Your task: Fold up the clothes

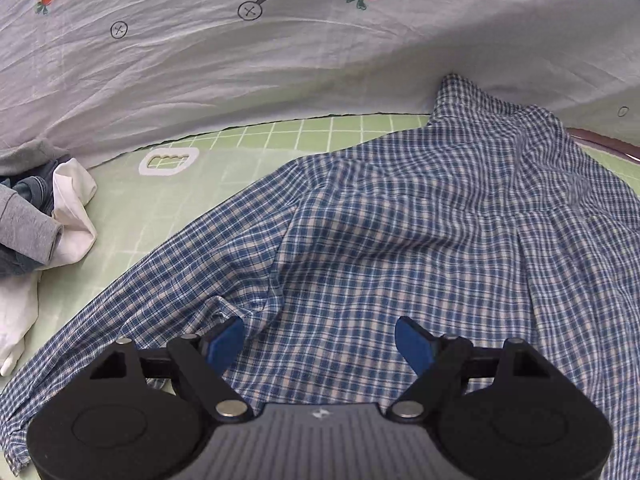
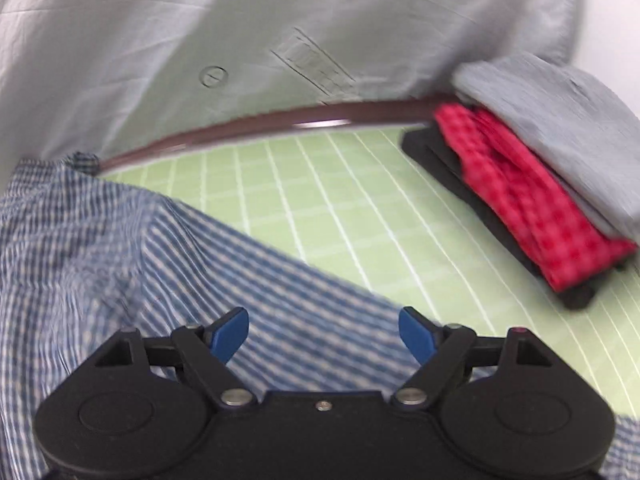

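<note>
A blue and white checked shirt (image 1: 400, 232) lies spread on the green grid mat (image 1: 168, 216), one sleeve running to the lower left. My left gripper (image 1: 320, 342) hovers open over the shirt near the sleeve seam, blue pads wide apart and holding nothing. In the right wrist view the same shirt (image 2: 100, 248) fills the left and bottom, blurred by motion. My right gripper (image 2: 324, 334) is open above the shirt's edge with nothing between its fingers.
A heap of unfolded grey, denim and white clothes (image 1: 36, 220) sits at the mat's left. A stack of folded clothes (image 2: 540, 176), grey on red checked on black, sits at the right. A pale sheet with carrot prints (image 1: 280, 48) hangs behind the mat.
</note>
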Available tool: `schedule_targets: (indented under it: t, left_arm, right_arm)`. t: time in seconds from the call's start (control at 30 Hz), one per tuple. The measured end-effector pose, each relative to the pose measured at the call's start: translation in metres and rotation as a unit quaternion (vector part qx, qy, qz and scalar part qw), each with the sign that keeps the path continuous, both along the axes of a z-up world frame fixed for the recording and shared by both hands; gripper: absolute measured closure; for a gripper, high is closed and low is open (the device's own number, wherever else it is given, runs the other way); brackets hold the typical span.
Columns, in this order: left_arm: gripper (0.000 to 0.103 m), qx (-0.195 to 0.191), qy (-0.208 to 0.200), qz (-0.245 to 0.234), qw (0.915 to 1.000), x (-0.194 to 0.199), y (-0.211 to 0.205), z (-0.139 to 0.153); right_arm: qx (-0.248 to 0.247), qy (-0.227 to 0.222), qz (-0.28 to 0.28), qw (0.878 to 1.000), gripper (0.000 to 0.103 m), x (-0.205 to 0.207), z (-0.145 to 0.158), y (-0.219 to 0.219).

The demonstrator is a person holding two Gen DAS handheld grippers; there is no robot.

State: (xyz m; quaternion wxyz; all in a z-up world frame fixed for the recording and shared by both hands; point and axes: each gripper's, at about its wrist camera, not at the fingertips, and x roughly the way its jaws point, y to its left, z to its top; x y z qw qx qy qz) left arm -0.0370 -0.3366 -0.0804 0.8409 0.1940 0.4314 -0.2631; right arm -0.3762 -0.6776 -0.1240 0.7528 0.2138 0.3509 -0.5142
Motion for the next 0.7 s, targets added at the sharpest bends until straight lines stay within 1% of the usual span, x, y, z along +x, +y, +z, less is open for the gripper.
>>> schedule_targets:
  t: [0.13,0.23,0.27,0.47,0.57,0.7]
  left_arm:
    - [0.02,-0.013,-0.01,-0.011,0.9998,-0.044,0.007,0.015]
    - [0.02,-0.017,-0.012,-0.013,0.9997,-0.08,0.016,0.022]
    - [0.02,-0.016,-0.011,-0.013,0.9997,-0.091,0.019,0.024]
    - [0.02,-0.007,0.001,0.003,1.0,-0.139,0.033,0.029]
    - [0.02,-0.002,0.004,0.011,0.9999,-0.16,0.035,0.03]
    - [0.02,0.007,0.0,0.009,0.9999,-0.181,0.04,0.031]
  right_arm:
    - [0.007,-0.012,-0.057,0.998,0.012,-0.074,0.006,0.03]
    - [0.007,-0.01,-0.09,0.996,0.011,-0.118,0.007,0.042]
    - [0.007,-0.009,-0.101,0.995,0.008,-0.131,0.006,0.042]
    - [0.003,-0.006,-0.172,0.985,0.008,-0.199,0.005,0.034]
    - [0.015,-0.02,-0.181,0.983,0.008,-0.222,0.0,0.031]
    - [0.021,0.01,-0.155,0.988,0.008,-0.232,-0.011,0.025]
